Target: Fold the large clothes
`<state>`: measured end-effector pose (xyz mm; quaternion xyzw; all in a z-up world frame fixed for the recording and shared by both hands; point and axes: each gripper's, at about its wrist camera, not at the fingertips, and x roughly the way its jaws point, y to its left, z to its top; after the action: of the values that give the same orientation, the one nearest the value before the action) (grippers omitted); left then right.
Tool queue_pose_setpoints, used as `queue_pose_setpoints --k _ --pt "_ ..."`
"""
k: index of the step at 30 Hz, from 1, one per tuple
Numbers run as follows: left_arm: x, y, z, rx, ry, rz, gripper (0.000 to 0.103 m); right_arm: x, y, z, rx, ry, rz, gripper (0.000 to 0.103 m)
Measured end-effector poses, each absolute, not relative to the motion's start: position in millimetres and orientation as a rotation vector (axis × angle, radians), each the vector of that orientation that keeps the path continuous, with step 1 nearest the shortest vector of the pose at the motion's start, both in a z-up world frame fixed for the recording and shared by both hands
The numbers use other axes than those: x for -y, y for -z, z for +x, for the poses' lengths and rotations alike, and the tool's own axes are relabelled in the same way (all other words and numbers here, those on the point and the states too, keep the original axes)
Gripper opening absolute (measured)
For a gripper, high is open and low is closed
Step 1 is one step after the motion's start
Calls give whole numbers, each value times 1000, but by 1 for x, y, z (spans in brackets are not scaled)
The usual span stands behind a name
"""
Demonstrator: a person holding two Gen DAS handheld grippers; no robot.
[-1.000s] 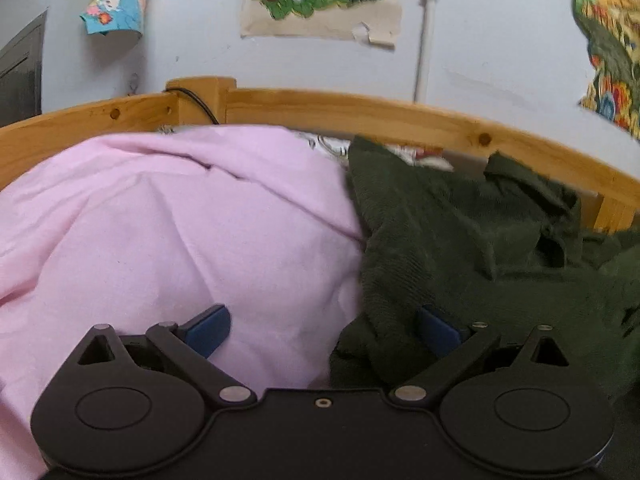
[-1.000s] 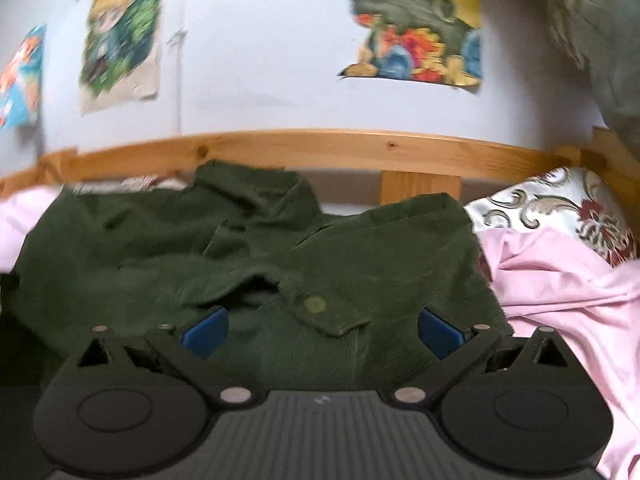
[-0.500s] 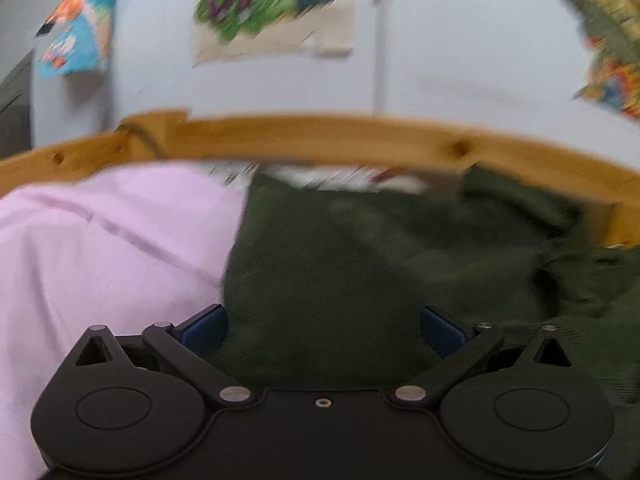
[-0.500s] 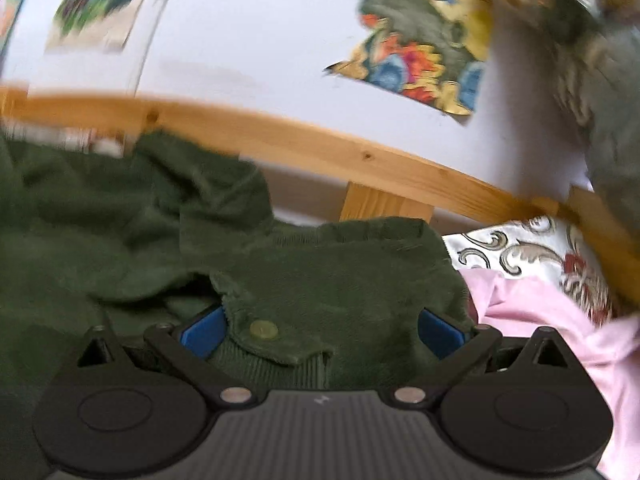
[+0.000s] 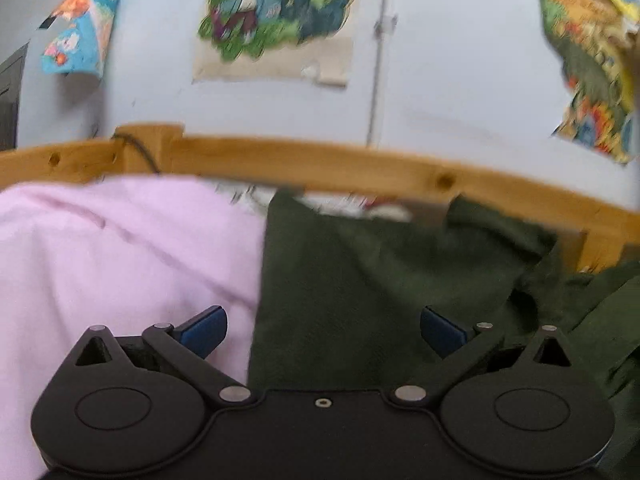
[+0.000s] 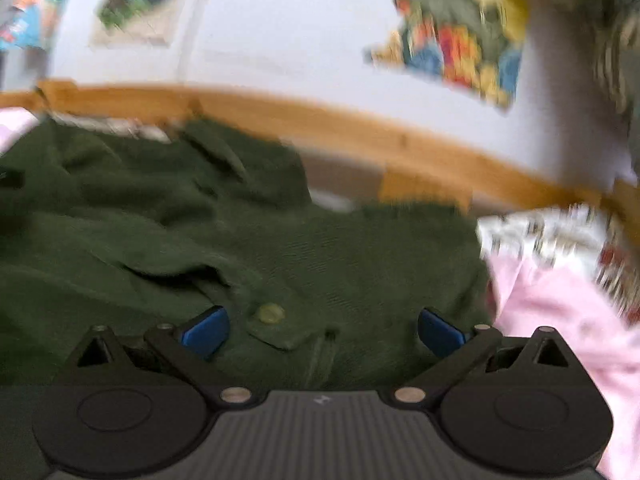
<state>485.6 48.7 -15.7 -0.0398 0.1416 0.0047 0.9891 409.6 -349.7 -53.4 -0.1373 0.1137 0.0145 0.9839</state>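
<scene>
1. Left wrist view: the left gripper (image 5: 323, 330) has its blue-padded fingers (image 5: 204, 330) spread wide apart, with nothing between them. It hangs over the left edge of the dark green shirt (image 5: 380, 280), one finger over pink cloth and the other over green.
2. Right wrist view: the right gripper (image 6: 323, 330) is likewise spread wide and holds nothing. Between its fingers lies a buttoned pocket flap (image 6: 280, 328) of the same shirt, with a pale button (image 6: 271, 313) on it.
3. The green shirt (image 6: 240, 232) lies rumpled and spread across the bed, its collar toward the far rail.
4. A pink sheet (image 5: 120, 256) covers the bed to the left of the shirt, and more pink cloth (image 6: 560, 320) shows at its right side.
5. A patterned white pillow (image 6: 552, 236) sits beyond the pink cloth at the right, blurred.
6. A wooden bed rail (image 5: 360, 168) runs behind the bedding, with a dark cable (image 5: 140, 152) over its post at the left.
7. Behind the rail is a pale wall (image 5: 460, 60) bearing a cartoon poster (image 5: 276, 12), a blue-and-orange poster (image 5: 84, 24) at the left, a colourful poster (image 6: 460, 28) at the right, and a thin vertical pipe (image 5: 380, 52).
</scene>
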Motion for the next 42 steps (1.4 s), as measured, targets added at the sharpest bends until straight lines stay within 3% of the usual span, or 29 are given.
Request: queue_pose_setpoints --k 4,8,17,28,31,34,37,39,42 --pt "-34 9 519 -306 -58 23 102 344 44 410 -189 41 -296 103" --pt "-34 31 562 -343 -352 208 102 349 59 441 -342 110 -312 103" --pt "-50 17 527 -330 -233 64 102 350 -1 466 -240 42 -234 103" --pt "-90 4 481 -386 -188 -141 102 306 -26 619 -430 45 20 102" --pt "-100 7 478 -389 -176 -143 102 300 -24 637 -461 81 18 97" --pt "-104 5 473 -377 -149 -150 102 299 -19 655 -520 119 11 87" --pt "-105 2 471 -368 -126 -171 102 301 -14 661 -543 139 48 58" --pt "-105 0 470 -374 -119 -191 102 301 -12 660 -554 109 63 21" --pt "-103 -1 470 -374 -116 -202 102 292 -16 651 -521 86 5 15"
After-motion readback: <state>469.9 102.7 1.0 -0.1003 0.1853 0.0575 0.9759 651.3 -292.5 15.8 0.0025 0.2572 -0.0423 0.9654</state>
